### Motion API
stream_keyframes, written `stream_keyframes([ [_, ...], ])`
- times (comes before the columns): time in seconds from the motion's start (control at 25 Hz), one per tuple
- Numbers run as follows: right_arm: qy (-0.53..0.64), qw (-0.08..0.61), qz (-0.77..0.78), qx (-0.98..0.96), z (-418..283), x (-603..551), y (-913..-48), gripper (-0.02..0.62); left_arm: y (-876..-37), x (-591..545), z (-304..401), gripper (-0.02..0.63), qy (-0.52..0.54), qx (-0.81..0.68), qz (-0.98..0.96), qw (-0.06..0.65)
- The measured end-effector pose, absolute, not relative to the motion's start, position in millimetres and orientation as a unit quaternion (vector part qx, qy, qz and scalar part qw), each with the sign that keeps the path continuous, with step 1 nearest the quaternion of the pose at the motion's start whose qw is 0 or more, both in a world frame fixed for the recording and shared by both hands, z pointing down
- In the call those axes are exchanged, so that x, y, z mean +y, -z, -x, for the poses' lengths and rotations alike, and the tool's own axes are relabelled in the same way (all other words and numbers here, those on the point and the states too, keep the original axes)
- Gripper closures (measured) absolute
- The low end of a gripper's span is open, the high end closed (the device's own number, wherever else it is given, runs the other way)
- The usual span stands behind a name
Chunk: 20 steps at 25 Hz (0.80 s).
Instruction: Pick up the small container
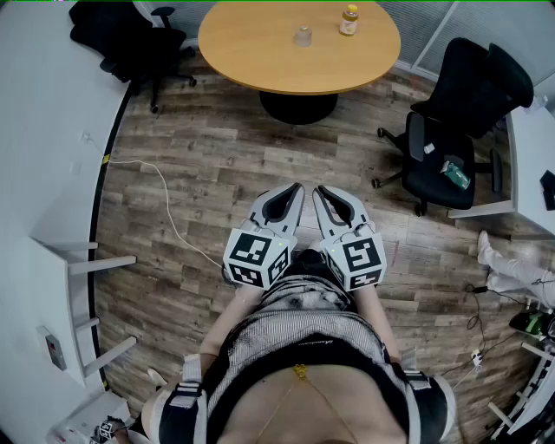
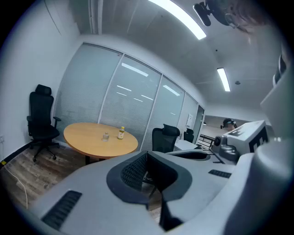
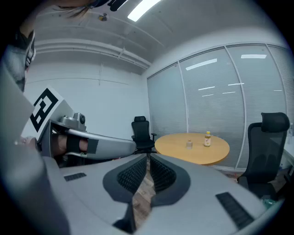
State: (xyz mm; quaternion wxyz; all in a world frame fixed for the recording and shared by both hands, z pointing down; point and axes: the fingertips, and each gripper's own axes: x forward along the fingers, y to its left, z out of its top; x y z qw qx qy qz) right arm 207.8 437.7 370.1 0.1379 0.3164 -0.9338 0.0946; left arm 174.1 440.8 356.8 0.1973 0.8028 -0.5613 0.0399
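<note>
The room is an office with a grey-brown wood-plank floor (image 1: 199,165), glazed partitions and a round light-wood bench (image 1: 251,52) on a black pedestal at the far side. A black swivel office chair (image 1: 130,39) stands left of the bench, and a second black office chair (image 1: 460,113) stands to its right.

Left gripper (image 1: 293,192): held near the person's torso, jaws together, nothing between them. Right gripper (image 1: 323,194): just beside it, likewise clenched and empty. Both are well apart from the bench.

On the bench, the small clear container (image 1: 302,36) stands upright near the middle. A yellow-capped amber bottle (image 1: 349,19) stands near it to the right, apart from it.

Handling, by estimate: the small clear container is probably light, rigid and smooth-walled, so liable to slip or tip; if glass, it is breakable. Take hold across the mid-body, one jaw on either side, with moderate pressure. Approach from the side away from the bottle to avoid knocking it.
</note>
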Motion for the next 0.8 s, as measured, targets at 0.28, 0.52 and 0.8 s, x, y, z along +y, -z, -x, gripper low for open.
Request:
stream_keyframes([
  [0.28, -0.101, 0.114, -0.313, -0.938, -220, 443, -366, 0.555, -357, 448, -185, 0.584, -0.033, -0.564, -0.8, 0.201],
  [0.52, -0.089, 0.108, -0.3, -0.944, -231, 444, -363, 0.555, -357, 448, -198, 0.584, -0.029, -0.569, -0.797, 0.2],
  [0.8, -0.083, 0.103, -0.295, -0.946, -246, 438, -363, 0.555, -357, 446, -213, 0.584, -0.024, -0.576, -0.793, 0.199],
])
